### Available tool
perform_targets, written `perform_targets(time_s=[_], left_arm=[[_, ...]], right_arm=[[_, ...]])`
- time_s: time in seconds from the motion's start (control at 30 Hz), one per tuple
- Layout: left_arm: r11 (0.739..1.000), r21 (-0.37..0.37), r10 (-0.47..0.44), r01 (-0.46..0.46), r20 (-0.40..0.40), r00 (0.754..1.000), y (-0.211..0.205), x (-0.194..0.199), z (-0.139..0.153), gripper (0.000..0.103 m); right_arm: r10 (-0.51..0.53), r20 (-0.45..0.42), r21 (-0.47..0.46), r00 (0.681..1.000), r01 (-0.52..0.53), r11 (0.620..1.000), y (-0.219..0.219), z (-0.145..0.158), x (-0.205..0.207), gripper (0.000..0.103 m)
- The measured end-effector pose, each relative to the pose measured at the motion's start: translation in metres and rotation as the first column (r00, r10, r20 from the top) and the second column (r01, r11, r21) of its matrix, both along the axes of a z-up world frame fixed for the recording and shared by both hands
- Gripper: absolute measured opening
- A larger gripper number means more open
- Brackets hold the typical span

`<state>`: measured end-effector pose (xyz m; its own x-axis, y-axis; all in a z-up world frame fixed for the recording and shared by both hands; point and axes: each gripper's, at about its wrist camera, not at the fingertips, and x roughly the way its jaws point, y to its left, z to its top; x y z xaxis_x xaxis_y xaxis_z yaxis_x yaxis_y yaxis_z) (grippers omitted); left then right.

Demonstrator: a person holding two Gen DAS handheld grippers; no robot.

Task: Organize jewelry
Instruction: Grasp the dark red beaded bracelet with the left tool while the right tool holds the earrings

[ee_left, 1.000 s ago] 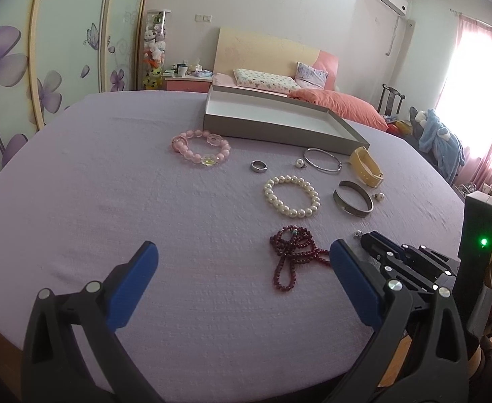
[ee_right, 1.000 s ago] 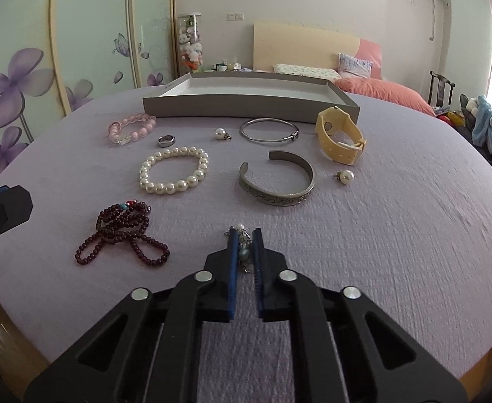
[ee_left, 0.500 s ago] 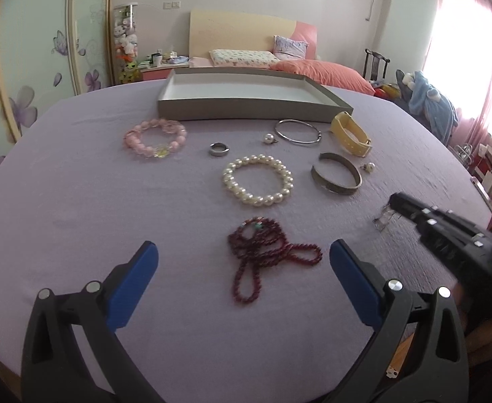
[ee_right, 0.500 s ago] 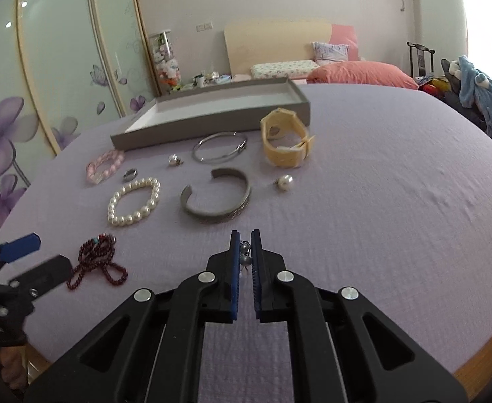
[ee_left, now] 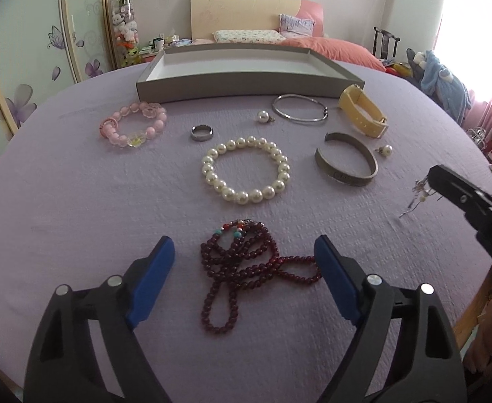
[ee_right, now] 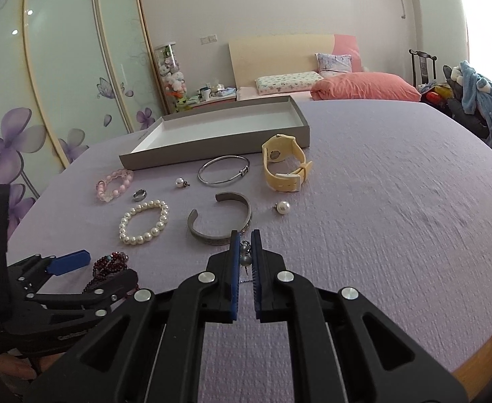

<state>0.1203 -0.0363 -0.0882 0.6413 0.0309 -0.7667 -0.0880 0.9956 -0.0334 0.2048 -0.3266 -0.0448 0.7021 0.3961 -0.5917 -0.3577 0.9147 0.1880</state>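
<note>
My right gripper (ee_right: 245, 240) is shut on a small dangling earring (ee_right: 245, 258), held just above the purple cloth; the earring (ee_left: 418, 194) also hangs from its tip in the left wrist view. My left gripper (ee_left: 244, 257) is open, its pads either side of a dark red bead necklace (ee_left: 242, 262). Beyond lie a pearl bracelet (ee_left: 246, 174), a pink bead bracelet (ee_left: 132, 128), a silver ring (ee_left: 202, 132), a grey cuff bangle (ee_left: 346, 164), a thin silver bangle (ee_left: 299, 113), a yellow watch (ee_left: 362, 111) and two loose pearl earrings (ee_left: 262, 116). An empty grey tray (ee_left: 246, 80) stands at the back.
The round table's edge (ee_right: 474, 346) curves close on the right. A bed, a chair with clothes and sliding wardrobe doors stand beyond the table.
My right gripper has lifted the earring off the cloth and swung right. My left gripper has moved forward over the red necklace.
</note>
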Motion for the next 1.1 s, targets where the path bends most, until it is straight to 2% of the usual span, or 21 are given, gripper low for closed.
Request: perform_targets(time_s=[0.1,0.2,0.4,0.43,0.53,0.63,0.83,1.1], left_arm=[[1.000,0.010,0.001,-0.001,0.000,1.000,-0.003,0.002,-0.001,0.083],[1.000,0.010,-0.009,0.009,0.007,1.000,-0.006,0.001,0.000,0.073],[1.000,0.014,-0.002,0.001,0.012,1.000,-0.006,-0.004,0.003,0.039],[1.000,0.014,0.007,-0.007,0.014,1.000,-0.003,-0.005,0.003,0.031],[1.000,-0.021,0.012,-0.012,0.018,1.000,0.005,-0.006,0.003,0.016],[0.999,-0.053,-0.003,0.004,0.023,1.000,0.009,-0.007,0.004,0.013],[0.997,-0.069,-0.014,0.018,0.050,0.999,0.019,-0.011,0.015,0.008],[0.997,-0.079,-0.006,0.017,0.139,0.990,0.044,-0.023,0.061,0.008]], right_arm=[[0.003,0.002,0.004,1.000,-0.003,1.000,-0.002,0.002,-0.001,0.007],[0.005,-0.001,0.013,1.000,-0.005,1.000,-0.003,0.002,-0.001,0.007],[0.020,-0.004,0.026,1.000,-0.019,0.999,-0.003,0.004,-0.002,0.007],[0.023,-0.003,0.027,1.000,-0.022,0.999,-0.003,0.004,-0.002,0.007],[0.038,0.000,0.029,0.999,-0.038,0.999,0.000,0.006,-0.003,0.007],[0.054,0.007,0.030,0.999,-0.054,0.998,0.003,0.009,-0.005,0.007],[0.087,0.052,0.034,0.995,-0.088,0.996,0.010,0.024,-0.008,0.007],[0.131,0.111,0.051,0.985,-0.137,0.989,0.020,0.053,0.001,0.007]])
